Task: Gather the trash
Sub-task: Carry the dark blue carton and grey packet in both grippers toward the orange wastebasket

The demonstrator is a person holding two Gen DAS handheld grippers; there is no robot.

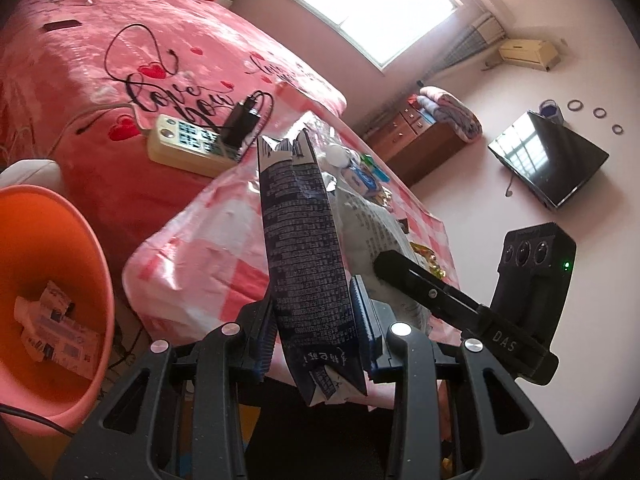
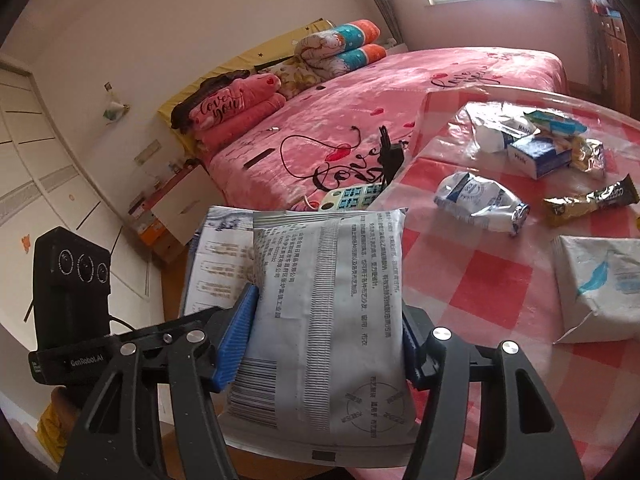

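The orange plastic bin (image 1: 56,280) stands left of the pink checked table (image 1: 208,256), the pink-covered bed (image 1: 120,60) behind both.

We cannot read the small print on the dark blue carton (image 1: 308,248). The carton hides part of the checked tablecloth (image 1: 208,248). The picture's edge cuts off the orange bin (image 1: 60,240) beside that tablecloth.

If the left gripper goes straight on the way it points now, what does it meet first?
Probably the power strip on the pink bed. The left gripper, shut on a dark blue carton, points over the corner of the checked table toward it. Depth is unclear, so the table edge may come first.
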